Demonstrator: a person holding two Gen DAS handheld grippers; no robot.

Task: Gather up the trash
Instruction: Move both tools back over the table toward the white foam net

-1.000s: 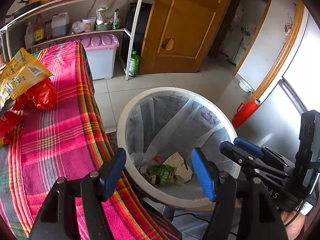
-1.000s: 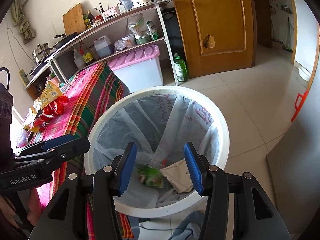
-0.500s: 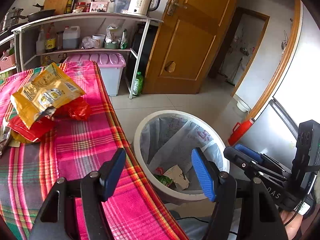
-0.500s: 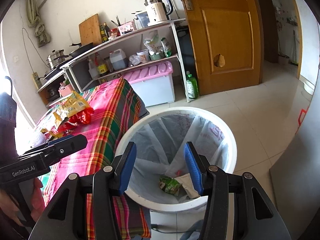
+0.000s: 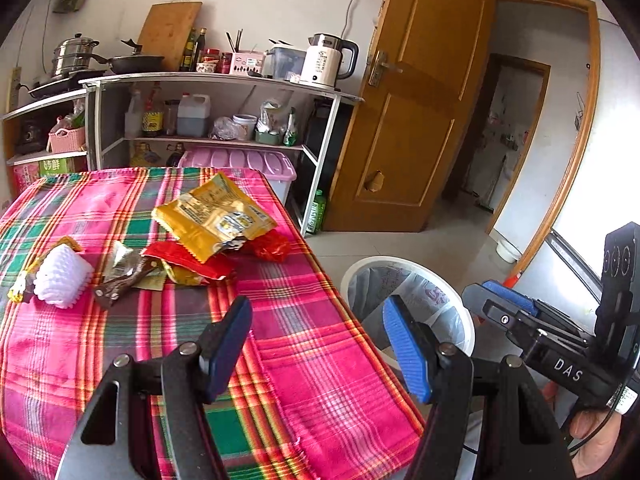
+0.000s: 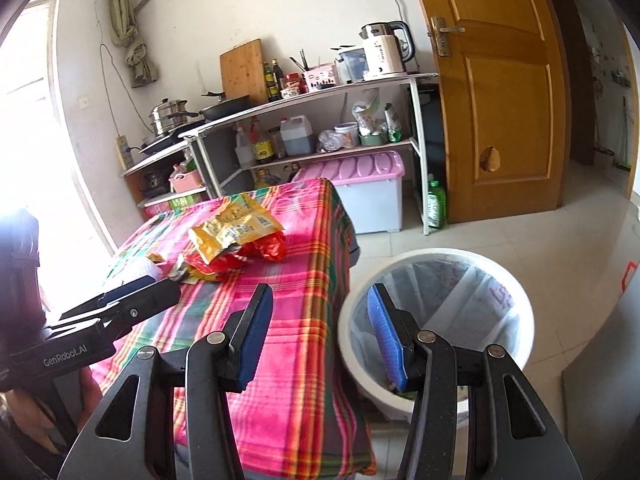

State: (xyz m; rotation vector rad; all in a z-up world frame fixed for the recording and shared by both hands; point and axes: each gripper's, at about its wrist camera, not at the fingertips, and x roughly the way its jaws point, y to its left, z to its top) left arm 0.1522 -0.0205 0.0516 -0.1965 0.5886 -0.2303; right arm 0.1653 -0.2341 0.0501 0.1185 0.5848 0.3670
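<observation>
Kitchen room: shelf rack (image 5: 224,80) with kettle (image 5: 326,62) along the back wall, wooden door (image 5: 416,120) to its right. Surface with pink plaid cloth (image 5: 312,344) in front. Trash sits mid-surface in a loose heap: yellow snack bag (image 5: 214,216) on top of red wrappers (image 5: 192,262), red plastic piece (image 5: 274,246) just beside it, brown wrapper (image 5: 124,276) and white foam net (image 5: 60,276) further left. White bin (image 6: 520,300) with clear liner stands on the floor just beside the surface's right edge; some scraps visible at its bottom in the right wrist view.

Left hand-held gripper (image 5: 316,348) hovers over the near end of the cloth, jaws spread wide, nothing between them. Right hand-held gripper (image 6: 320,332) hovers at the surface edge, one finger over the cloth, other over the bin rim, jaws also spread wide, holding nothing. Both well apart from the trash heap.
</observation>
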